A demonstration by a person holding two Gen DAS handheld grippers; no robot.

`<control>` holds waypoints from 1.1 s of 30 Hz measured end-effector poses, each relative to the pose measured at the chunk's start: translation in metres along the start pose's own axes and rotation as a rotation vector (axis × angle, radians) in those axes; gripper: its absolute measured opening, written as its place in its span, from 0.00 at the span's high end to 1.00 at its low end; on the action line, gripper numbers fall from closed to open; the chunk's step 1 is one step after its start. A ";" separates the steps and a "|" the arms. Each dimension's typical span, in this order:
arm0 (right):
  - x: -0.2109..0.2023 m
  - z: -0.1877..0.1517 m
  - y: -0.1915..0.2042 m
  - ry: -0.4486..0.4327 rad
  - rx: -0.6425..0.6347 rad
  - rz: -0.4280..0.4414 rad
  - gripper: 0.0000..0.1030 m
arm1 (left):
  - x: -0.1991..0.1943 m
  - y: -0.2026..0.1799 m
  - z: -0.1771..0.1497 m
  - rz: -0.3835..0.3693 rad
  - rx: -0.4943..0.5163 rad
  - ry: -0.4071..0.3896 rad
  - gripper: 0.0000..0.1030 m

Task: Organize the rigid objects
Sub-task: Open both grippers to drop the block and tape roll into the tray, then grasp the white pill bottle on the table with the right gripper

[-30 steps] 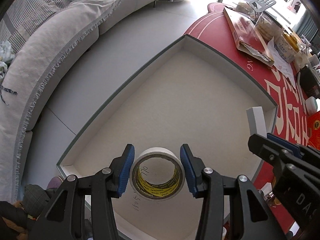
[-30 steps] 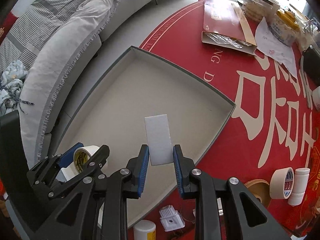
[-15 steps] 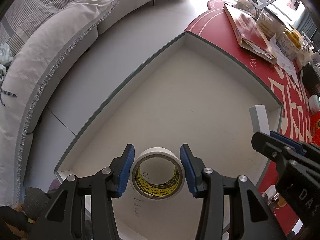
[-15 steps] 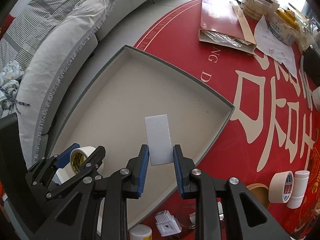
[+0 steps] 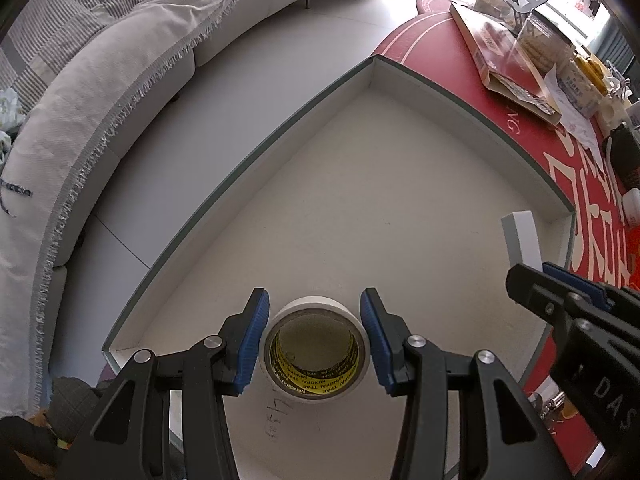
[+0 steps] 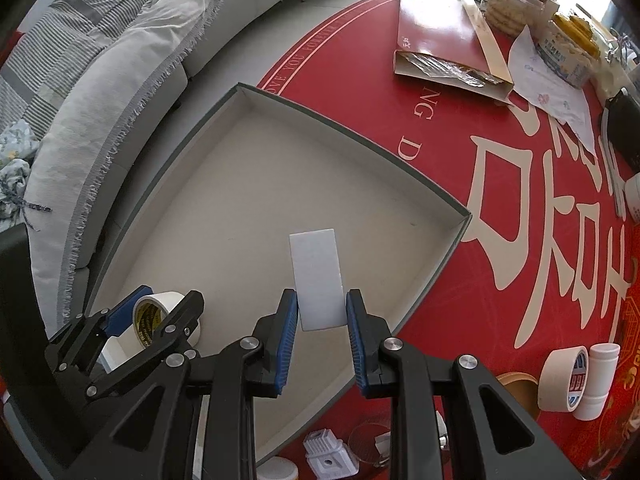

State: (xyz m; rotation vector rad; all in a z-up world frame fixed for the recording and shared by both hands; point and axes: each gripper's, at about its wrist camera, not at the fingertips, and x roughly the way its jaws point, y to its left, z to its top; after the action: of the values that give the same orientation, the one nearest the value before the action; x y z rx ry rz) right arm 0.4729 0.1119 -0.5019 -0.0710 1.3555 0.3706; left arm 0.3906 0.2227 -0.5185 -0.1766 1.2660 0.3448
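Observation:
A shallow box [image 5: 280, 136] with a grey rim and a cream floor lies on the red table; it also shows in the right wrist view [image 6: 360, 148]. My left gripper [image 5: 314, 342] is shut on a white roll of tape with a yellow core [image 5: 316, 360], held low over the box's near corner. The roll also shows in the right wrist view [image 6: 154, 310]. My right gripper [image 6: 320, 324] is shut on a white rectangular block [image 6: 318, 276], held over the box floor. The block [image 5: 520, 236] and right gripper also show at the right of the left wrist view.
On the red tablecloth [image 6: 500, 240] lie a red flat carton [image 6: 444, 36], paper, jars, another tape roll [image 6: 562, 378], a white tube [image 6: 598, 380], and a white plastic part [image 6: 330, 450]. A grey sofa [image 5: 100, 92] curves round the left side.
Both grippers have moved forward and lower over the box, each still holding its object. The box looks larger and nearer in both views.

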 end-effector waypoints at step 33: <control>-0.032 -0.194 0.066 -0.153 -1.072 -0.098 0.05 | -0.052 0.052 -0.067 -0.147 -0.102 -0.001 0.00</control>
State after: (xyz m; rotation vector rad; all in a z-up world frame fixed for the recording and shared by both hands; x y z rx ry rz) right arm 0.2652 0.1157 -0.5036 -0.9698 0.8708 0.9631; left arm 0.2987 0.2416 -0.4854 -0.3539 1.2273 0.2828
